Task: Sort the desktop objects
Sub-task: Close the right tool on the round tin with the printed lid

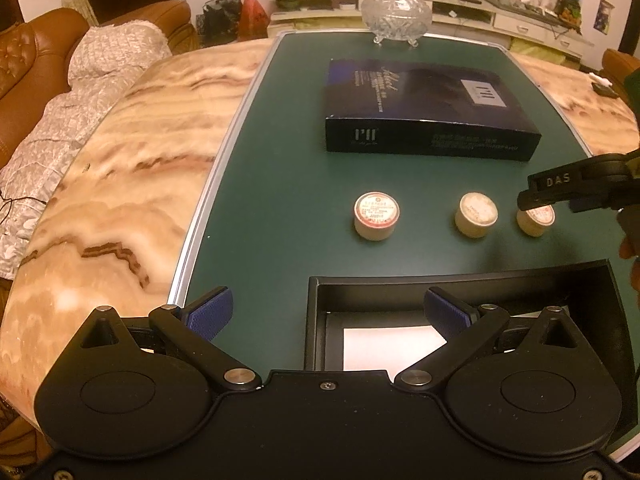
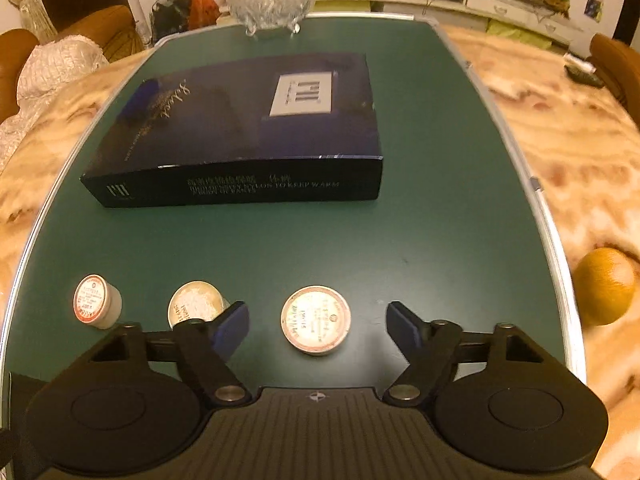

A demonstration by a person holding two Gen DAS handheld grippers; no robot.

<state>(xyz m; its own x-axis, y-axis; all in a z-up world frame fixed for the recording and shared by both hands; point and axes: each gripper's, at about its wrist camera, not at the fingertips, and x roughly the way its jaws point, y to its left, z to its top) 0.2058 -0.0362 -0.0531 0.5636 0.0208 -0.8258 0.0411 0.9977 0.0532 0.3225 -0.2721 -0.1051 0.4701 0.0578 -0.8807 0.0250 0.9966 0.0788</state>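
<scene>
Green mat on marble table — sofa, shelves behind.

Bare green worktop right of the dark box. Three round tins stand apart in a row; gaps between passable.

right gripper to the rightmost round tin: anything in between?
Nothing visible. The right gripper is open with the rightmost tin lying between its fingers, bare green mat around it. The middle tin sits just outside the left finger.
</scene>
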